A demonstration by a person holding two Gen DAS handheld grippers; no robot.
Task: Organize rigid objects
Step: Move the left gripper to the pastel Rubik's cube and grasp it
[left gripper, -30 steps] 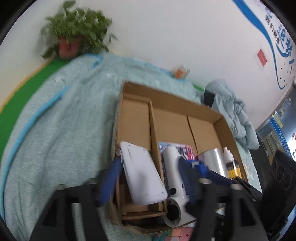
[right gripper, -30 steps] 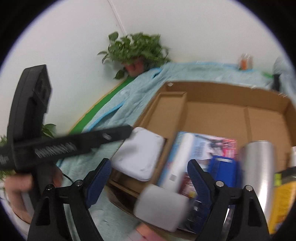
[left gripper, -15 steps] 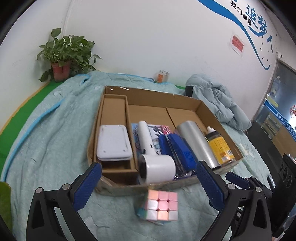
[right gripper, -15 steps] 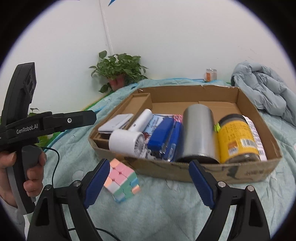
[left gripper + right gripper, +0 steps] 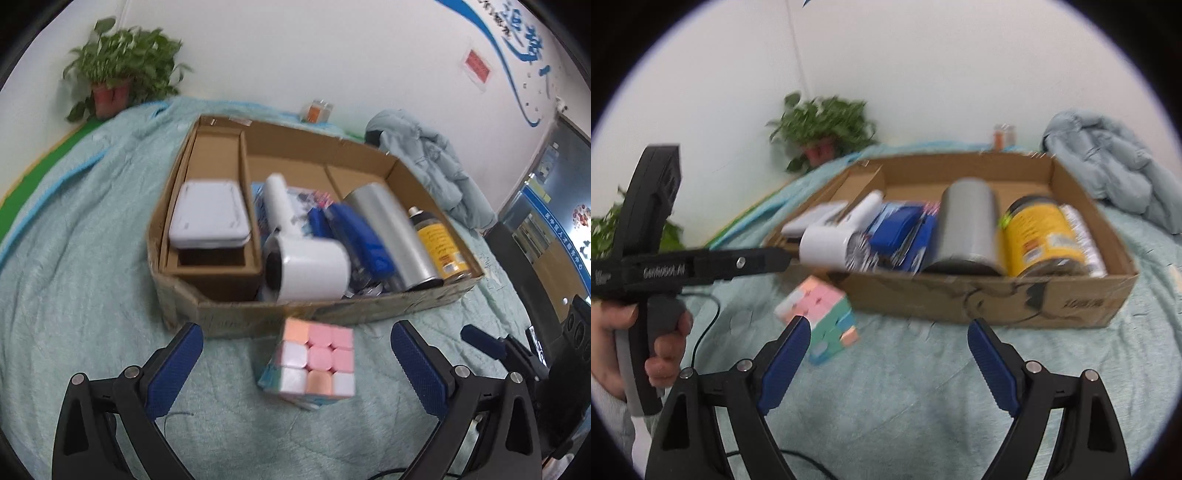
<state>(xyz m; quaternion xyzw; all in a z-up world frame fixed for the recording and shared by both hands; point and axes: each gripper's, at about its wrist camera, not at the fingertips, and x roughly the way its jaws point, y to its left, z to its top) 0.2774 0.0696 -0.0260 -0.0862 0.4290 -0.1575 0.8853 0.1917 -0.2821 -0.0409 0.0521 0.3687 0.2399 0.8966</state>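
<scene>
Both claws are spread wide with nothing in them. The left gripper (image 5: 295, 363) has its blue pads flung out to the lower left and lower right of its frame, and the puzzle cube (image 5: 314, 363) sits on the blanket in the gap between them, not touched by either pad. The right gripper (image 5: 888, 343) is about as wide, holding nothing, with the same cube just behind its left pad, lower left of centre in that view.

The cube is the pastel kind: top face mostly pink with a couple of peach squares and some whitish ones, and mint green and pale blue on the sides. It's a bit tilted in the right view, resting just in front of the near wall of the cardboard box (image 5: 332, 310), not inside it.

In the box, from the left view: a flat white case (image 5: 208, 214) lies on a narrow inner tray on the left side, then a white hair dryer (image 5: 303, 266) with its barrel pointing toward the camera, some blue things (image 5: 362, 240) that are too blurry to name, a silver cylinder (image 5: 395, 236) lying down, and a yellow-labelled can (image 5: 439, 247) at the right end.

Everything sits on a light teal blanket (image 5: 74, 295). A person's hand (image 5: 635, 343) grips the left tool's handle at the left edge of the right view. A potted plant (image 5: 114, 85) is in the upper left, and a crumpled jacket (image 5: 432, 166) is on the right.
</scene>
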